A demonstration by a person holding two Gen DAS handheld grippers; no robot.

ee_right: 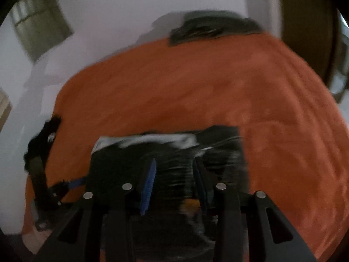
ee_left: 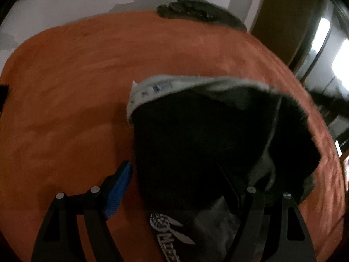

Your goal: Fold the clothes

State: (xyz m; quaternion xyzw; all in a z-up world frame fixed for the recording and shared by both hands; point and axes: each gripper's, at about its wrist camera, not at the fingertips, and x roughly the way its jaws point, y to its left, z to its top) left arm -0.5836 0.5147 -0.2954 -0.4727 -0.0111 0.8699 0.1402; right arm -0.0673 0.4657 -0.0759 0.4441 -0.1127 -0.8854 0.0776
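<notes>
Black garment (ee_left: 196, 135) lying folded on orange blanket (ee_left: 76, 83), grey waistband toward far side. Left claw (ee_left: 178, 187) pointing steeply down, jaws standing wide, straddling garment's near left edge, gripping nothing. Right claw (ee_right: 174, 181) tilting down over garment, jaws partly apart; grip unclear through blur.

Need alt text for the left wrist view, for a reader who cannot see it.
A black garment with a pale grey waistband lies on an orange blanket, covering one finger of the open left gripper. A silver printed logo shows near the bottom edge, and a dark pile of clothes sits at the far edge.
</notes>
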